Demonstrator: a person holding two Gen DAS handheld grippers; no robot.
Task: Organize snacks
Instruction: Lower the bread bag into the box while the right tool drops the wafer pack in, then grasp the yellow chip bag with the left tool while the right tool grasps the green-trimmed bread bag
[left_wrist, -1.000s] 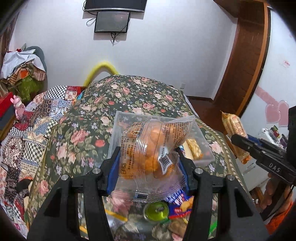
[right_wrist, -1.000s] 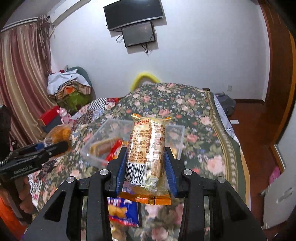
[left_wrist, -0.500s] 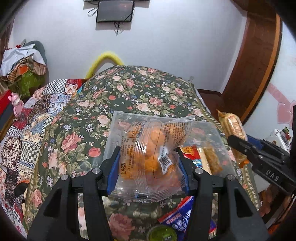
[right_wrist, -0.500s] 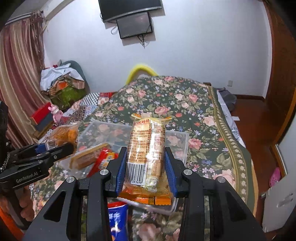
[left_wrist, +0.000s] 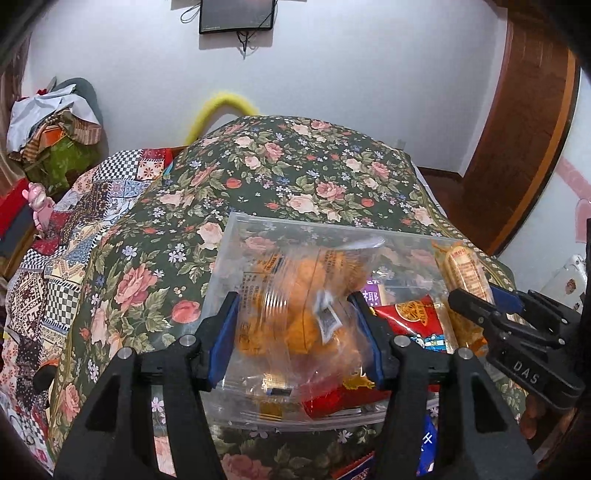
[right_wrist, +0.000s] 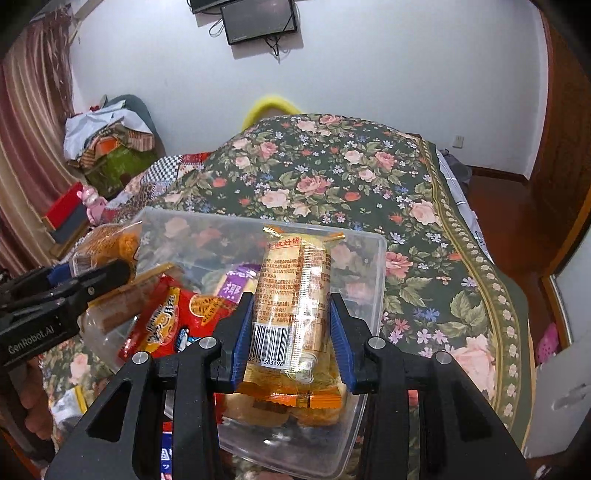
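Note:
A clear plastic box (left_wrist: 258, 225) (right_wrist: 373, 258) stands on the floral bedspread and holds a red snack pack (left_wrist: 410, 317) (right_wrist: 173, 317) and a purple one (right_wrist: 240, 284). My left gripper (left_wrist: 299, 332) is shut on a clear bag of orange puffs (left_wrist: 306, 310), held over the box's left part. My right gripper (right_wrist: 291, 336) is shut on an orange cracker pack (right_wrist: 295, 291), held upright over the box's right part. Each gripper shows in the other's view: the right (left_wrist: 476, 295) with its pack, the left (right_wrist: 110, 273) with its bag.
The floral bedspread (left_wrist: 295, 173) stretches far beyond the box. A patchwork quilt (left_wrist: 74, 221) lies at its left. More snack packs (left_wrist: 428, 443) lie near the front edge. Piled clothes (right_wrist: 107, 144) and a wooden door (left_wrist: 517, 147) stand at the sides.
Both grippers have moved forward and down with their packs, so the box is now right under them and much closer.

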